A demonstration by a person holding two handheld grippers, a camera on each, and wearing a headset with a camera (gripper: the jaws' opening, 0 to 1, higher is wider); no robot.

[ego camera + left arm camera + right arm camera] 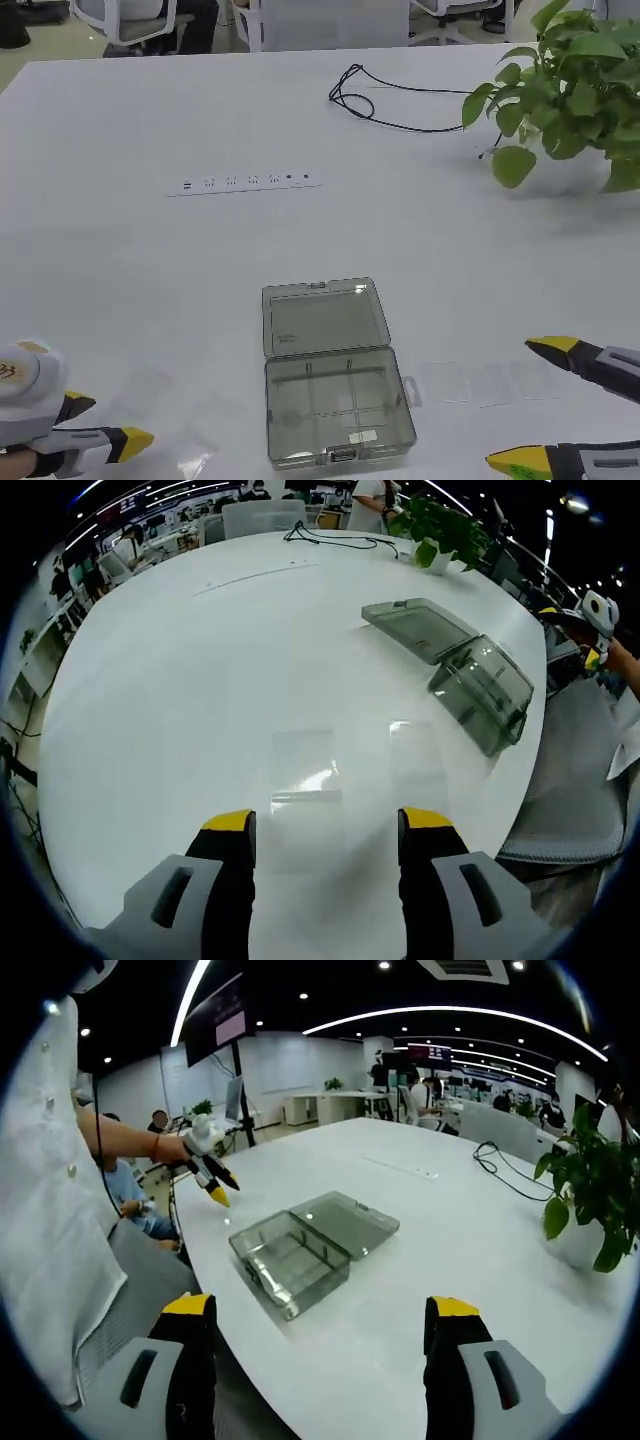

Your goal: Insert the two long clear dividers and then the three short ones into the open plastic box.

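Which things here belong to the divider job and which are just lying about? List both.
Job in hand:
open plastic box
clear dividers left of the box
clear dividers right of the box
left claw and right claw, both open

Lying about:
power strip
black cable
potted plant

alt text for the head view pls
An open clear plastic box sits on a white table, lid folded back, with clear dividers lying flat on the table to either side. The left tongs and right tongs, yellow-tipped and open, enter from the bottom corners.
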